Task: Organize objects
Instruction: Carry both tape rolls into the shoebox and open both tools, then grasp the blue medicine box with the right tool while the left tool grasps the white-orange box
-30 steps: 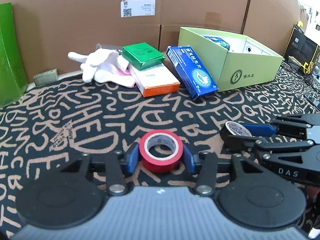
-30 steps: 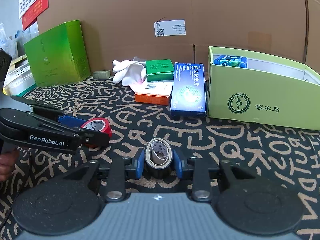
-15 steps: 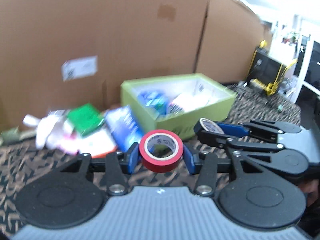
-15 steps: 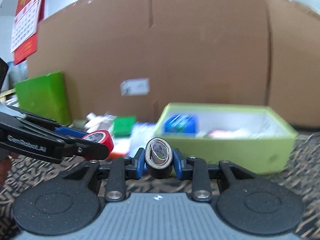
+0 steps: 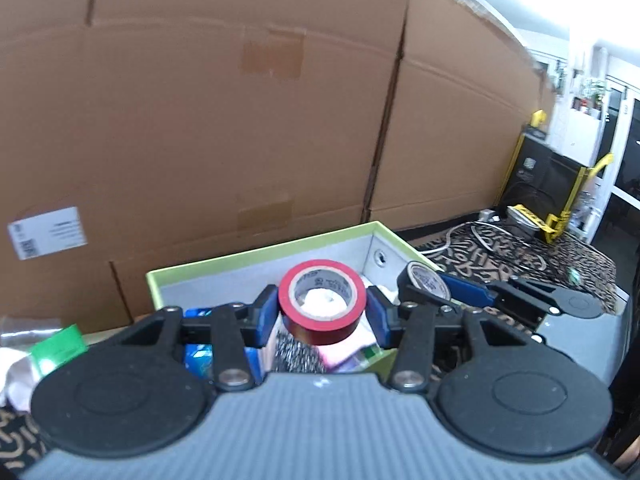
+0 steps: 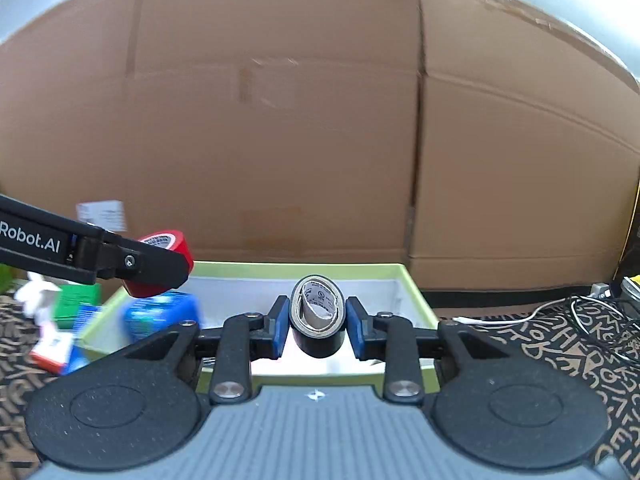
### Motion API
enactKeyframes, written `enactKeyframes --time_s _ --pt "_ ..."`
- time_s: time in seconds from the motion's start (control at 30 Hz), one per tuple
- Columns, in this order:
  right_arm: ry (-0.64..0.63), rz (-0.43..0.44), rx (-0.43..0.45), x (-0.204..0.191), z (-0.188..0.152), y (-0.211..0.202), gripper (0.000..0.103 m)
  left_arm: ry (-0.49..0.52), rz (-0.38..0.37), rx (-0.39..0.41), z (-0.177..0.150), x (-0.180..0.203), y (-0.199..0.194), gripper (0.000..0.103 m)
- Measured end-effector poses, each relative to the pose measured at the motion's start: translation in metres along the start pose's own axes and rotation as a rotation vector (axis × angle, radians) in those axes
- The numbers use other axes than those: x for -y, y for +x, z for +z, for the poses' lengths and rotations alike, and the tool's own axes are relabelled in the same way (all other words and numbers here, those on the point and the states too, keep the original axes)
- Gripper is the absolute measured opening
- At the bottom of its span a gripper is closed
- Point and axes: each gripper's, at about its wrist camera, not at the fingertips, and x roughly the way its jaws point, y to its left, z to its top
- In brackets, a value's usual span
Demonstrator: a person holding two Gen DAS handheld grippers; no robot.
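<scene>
My left gripper (image 5: 322,314) is shut on a red tape roll (image 5: 322,300) and hovers above the open light-green box (image 5: 256,254). My right gripper (image 6: 317,322) is shut on a black tape roll (image 6: 318,320), squeezed to an oval, also over the green box (image 6: 416,292). In the left wrist view the right gripper (image 5: 430,284) shows at the right with the black roll (image 5: 426,282). In the right wrist view the left gripper (image 6: 160,268) enters from the left with the red roll (image 6: 166,242). The box holds a blue packet (image 6: 160,316) and other small items.
A tall cardboard wall (image 5: 240,120) stands right behind the box. Left of the box lie a green carton (image 6: 76,306), an orange-edged box (image 6: 50,354) and white gloves (image 6: 36,292) on the letter-patterned cloth (image 6: 560,340). Cables (image 6: 592,312) lie to the right.
Both grippers rose from the cloth and travelled toward the green box, each keeping its tape roll. They now hover over the box's opening instead of the table's front.
</scene>
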Motion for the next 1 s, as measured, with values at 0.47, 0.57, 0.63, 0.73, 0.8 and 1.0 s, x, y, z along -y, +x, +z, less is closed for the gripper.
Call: enactKeyframes --time_s 0.47,0.57,0.63,0.73,0.8,1.0 --pt "-0.051 -0.027 -0.044 0.024 -0.01 0.062 0.063 -0.034 0.038 -0.047 -0.001 -0.011 0.09 0.079" --pt "-0.026 0.0 0.001 0.029 -0.01 0.046 0.067 -0.073 0.057 0.034 -0.004 -0.017 0.075 0.103" --pt "-0.004 0.001 0.038 0.029 -0.009 0.03 0.074 -0.08 0.049 0.056 -0.004 -0.018 0.063 0.103" --pt "0.03 0.013 0.078 0.025 -0.007 0.003 0.078 -0.076 0.034 0.071 -0.006 -0.016 0.042 0.103" --pt "0.052 0.03 0.097 0.02 -0.007 -0.012 0.082 -0.064 0.028 0.093 -0.01 -0.013 0.025 0.103" --pt "0.069 0.092 0.134 -0.008 -0.013 -0.058 0.085 -0.03 0.052 0.135 -0.029 -0.005 -0.032 0.103"
